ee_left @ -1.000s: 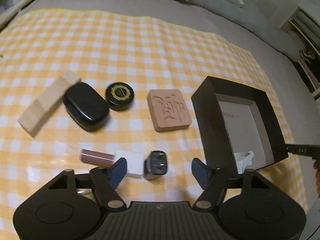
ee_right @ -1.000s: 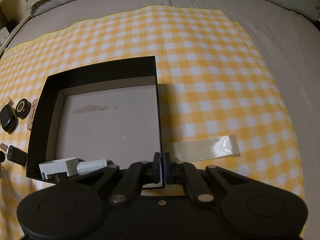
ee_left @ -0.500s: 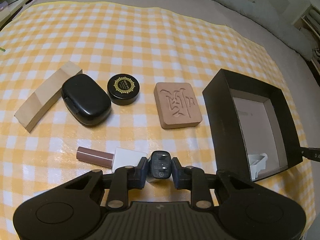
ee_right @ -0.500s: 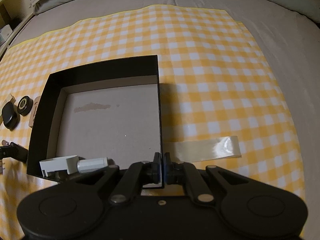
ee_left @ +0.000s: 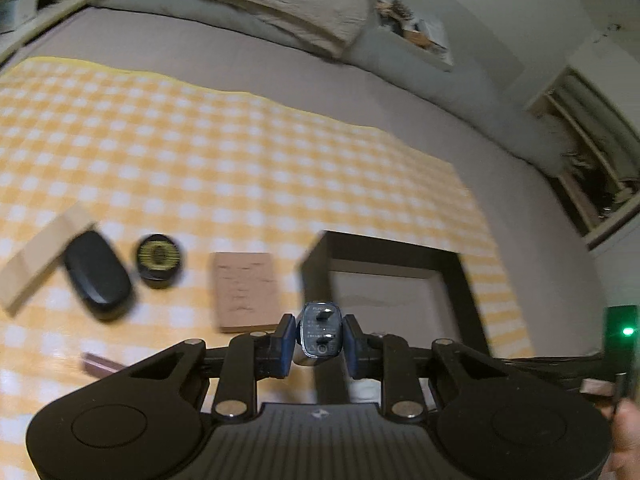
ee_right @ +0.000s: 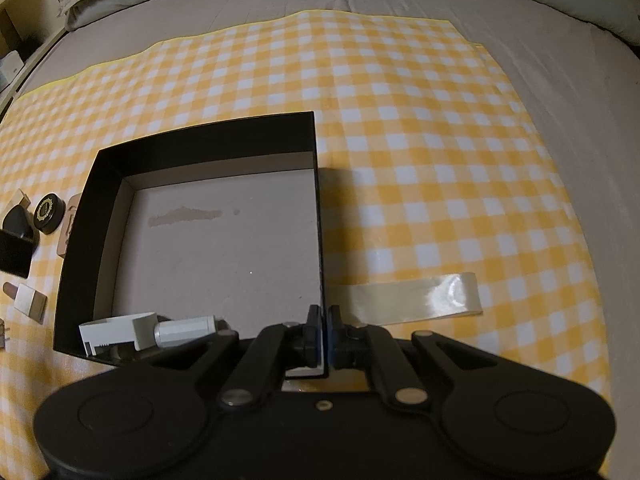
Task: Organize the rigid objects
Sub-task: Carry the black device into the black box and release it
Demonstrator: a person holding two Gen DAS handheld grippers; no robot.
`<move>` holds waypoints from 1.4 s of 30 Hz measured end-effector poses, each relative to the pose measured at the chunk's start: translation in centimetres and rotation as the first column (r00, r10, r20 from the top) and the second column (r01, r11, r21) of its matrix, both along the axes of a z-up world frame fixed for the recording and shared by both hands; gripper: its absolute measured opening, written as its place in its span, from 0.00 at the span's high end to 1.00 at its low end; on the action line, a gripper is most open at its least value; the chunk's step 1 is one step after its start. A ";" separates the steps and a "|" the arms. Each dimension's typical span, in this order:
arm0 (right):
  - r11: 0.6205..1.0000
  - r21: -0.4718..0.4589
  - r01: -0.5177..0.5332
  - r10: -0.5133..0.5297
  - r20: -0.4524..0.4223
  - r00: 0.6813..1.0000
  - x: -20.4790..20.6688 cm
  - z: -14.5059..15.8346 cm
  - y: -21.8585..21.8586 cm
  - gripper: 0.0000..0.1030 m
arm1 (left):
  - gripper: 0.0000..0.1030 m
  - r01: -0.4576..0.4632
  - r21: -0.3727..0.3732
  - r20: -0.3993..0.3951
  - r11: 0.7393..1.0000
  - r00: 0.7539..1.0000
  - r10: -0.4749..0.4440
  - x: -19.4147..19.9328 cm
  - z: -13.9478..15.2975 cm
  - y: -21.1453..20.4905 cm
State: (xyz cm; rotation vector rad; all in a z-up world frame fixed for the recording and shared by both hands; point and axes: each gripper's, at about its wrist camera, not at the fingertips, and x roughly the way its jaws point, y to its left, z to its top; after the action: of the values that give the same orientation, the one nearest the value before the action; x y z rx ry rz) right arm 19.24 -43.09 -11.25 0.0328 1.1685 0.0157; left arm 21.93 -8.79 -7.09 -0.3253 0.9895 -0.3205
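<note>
Checked cloth [ee_right: 400, 120]; left gripper [ee_left: 318, 336] grips charger [ee_left: 319, 334], prob. lifted.

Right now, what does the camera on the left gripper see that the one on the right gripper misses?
Only the left view shows the left gripper clamped on a small black charger, and shelves at the room's edge. Only the right view shows the right gripper pinching the black box's wall, a white item inside, and a clear tape strip. Both show the black box, the checked cloth and the round tin.
</note>
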 end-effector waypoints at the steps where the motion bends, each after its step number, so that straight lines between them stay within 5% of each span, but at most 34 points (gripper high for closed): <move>1: 1.000 -0.001 -0.001 0.001 0.000 1.000 0.0 0.1 0.0 0.97 | 0.74 0.015 -0.008 0.001 1.000 1.000 -0.015 0.0 0.0 -0.9; 16: 0.999 0.032 -0.013 0.012 0.013 1.000 -0.3 0.4 -0.3 0.97 | 0.74 0.148 -0.076 -0.082 0.986 0.985 -0.154 0.5 -4.1 -12.1; 42: 0.998 0.056 -0.013 0.012 0.019 1.000 -0.1 -0.1 -0.8 0.97 | 0.70 0.149 -0.022 -0.178 0.989 0.972 -0.151 0.9 -7.5 -15.0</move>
State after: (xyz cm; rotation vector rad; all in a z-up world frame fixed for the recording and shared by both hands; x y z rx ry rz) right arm 19.10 -43.92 -11.36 0.0748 1.1492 0.0595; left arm 22.82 -23.78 -14.60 -0.2908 1.1940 -0.4384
